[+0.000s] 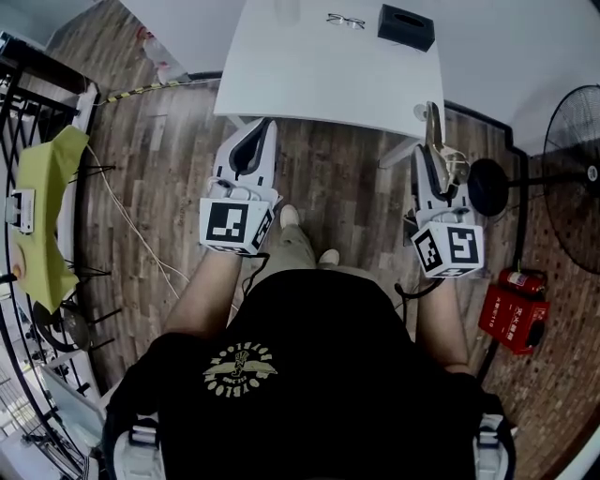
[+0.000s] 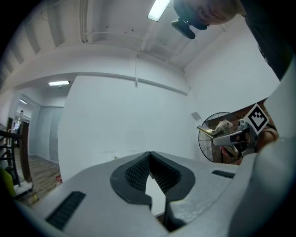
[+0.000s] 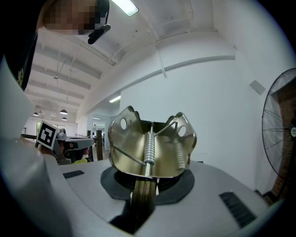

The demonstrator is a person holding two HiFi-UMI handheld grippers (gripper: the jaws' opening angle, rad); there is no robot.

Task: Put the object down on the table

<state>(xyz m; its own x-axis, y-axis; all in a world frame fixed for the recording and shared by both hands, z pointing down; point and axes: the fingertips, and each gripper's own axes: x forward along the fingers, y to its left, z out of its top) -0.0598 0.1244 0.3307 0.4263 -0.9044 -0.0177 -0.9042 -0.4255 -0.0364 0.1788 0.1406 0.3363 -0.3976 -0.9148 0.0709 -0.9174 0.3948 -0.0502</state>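
A brass-coloured metal spring clip (image 1: 432,127) stands out forward from my right gripper (image 1: 433,164), whose jaws are shut on its handle. In the right gripper view the clip (image 3: 150,148) shows its two winged plates and coil spring above the right gripper (image 3: 147,178). It hangs in the air just short of the white table's (image 1: 319,80) near right corner. My left gripper (image 1: 261,129) points at the table's near edge, shut with nothing in it. In the left gripper view the left gripper's (image 2: 150,158) tips meet in front of a white wall.
A pair of glasses (image 1: 345,21) and a black box (image 1: 406,26) lie at the table's far side. A standing fan (image 1: 572,178) and a red box (image 1: 514,309) are on the right. A rack with a yellow-green cloth (image 1: 47,206) is at the left.
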